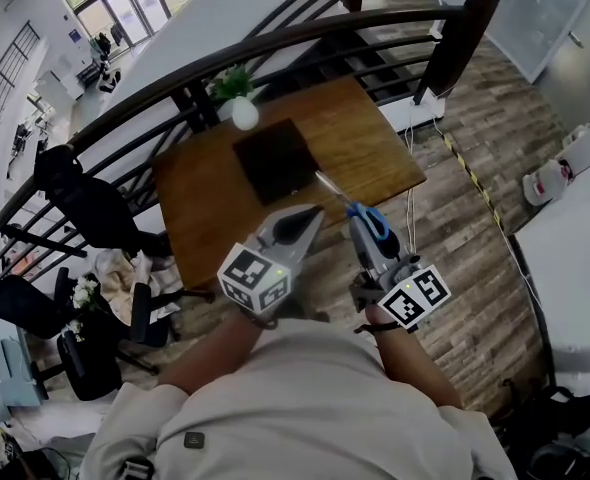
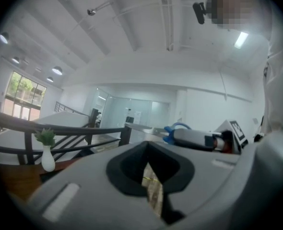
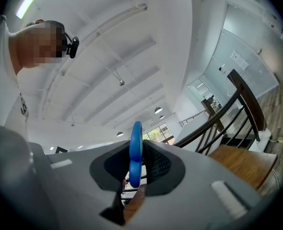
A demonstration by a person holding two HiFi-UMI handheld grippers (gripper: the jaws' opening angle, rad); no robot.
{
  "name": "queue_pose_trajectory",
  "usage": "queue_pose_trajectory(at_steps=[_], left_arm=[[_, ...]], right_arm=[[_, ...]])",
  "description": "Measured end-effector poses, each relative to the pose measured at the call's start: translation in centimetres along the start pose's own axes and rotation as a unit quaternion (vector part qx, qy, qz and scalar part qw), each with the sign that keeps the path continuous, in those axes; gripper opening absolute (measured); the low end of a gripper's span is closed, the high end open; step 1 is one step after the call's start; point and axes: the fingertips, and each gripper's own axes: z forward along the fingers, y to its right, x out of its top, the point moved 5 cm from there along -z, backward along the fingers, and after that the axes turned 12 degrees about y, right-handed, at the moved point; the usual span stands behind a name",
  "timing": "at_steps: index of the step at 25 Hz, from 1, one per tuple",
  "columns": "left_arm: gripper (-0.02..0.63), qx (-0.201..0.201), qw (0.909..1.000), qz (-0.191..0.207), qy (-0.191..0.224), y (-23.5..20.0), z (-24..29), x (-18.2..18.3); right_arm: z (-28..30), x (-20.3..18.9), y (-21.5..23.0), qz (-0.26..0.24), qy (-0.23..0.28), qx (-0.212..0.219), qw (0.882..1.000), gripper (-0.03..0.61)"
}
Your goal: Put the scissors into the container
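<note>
I have the scissors (image 1: pixel 367 218) in the right gripper (image 1: pixel 365 238), held up in the air over the near right edge of the wooden table (image 1: pixel 375 148), not touching it. They have a bright blue looped handle (image 3: pixel 135 150) and pale metal blades (image 1: pixel 331 186). The blades are closed together and stick out past the jaw tips, pointing to the far left, towards the middle of the table. In the right gripper view the jaws are clamped on the blue handle, which stands edge-on between the pads.

The left gripper (image 1: pixel 310 216) hangs just left of the right one, also over the near edge of the table. Its jaws are together with nothing between them, and only a thin slit shows the floor below.

The container (image 1: pixel 275 158) is a dark, square, shallow thing that lies flat near the middle of the table, beyond both grippers and well apart from the scissors. From above its inside is one even dark patch, so I cannot tell whether anything lies in it.

At the far edge of the table, just beyond the container, stands a small white vase (image 1: pixel 244 114) with a green plant (image 1: pixel 233 83) in it.
</note>
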Motion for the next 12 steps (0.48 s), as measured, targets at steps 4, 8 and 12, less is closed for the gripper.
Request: queue_pose_trajectory(at_steps=[4, 8, 12], left_arm=[[0.003, 0.01, 0.9999, 0.0, 0.001, -1.9, -0.5, 0.2], [0.003, 0.023, 0.9997, 0.0, 0.006, -4.9, -1.0, 0.7], [0.003, 0.026, 0.9996, -0.002, 0.007, -8.3, -0.7, 1.3]], right_arm=[[2.0, -1.1, 0.2, 0.005, -0.005, 0.008, 1.0, 0.057], [4.8, -2.5, 0.3, 0.008, -0.014, 0.019, 1.0, 0.057], [8.1, -3.6, 1.2, 0.007, -0.015, 0.019, 1.0, 0.057]])
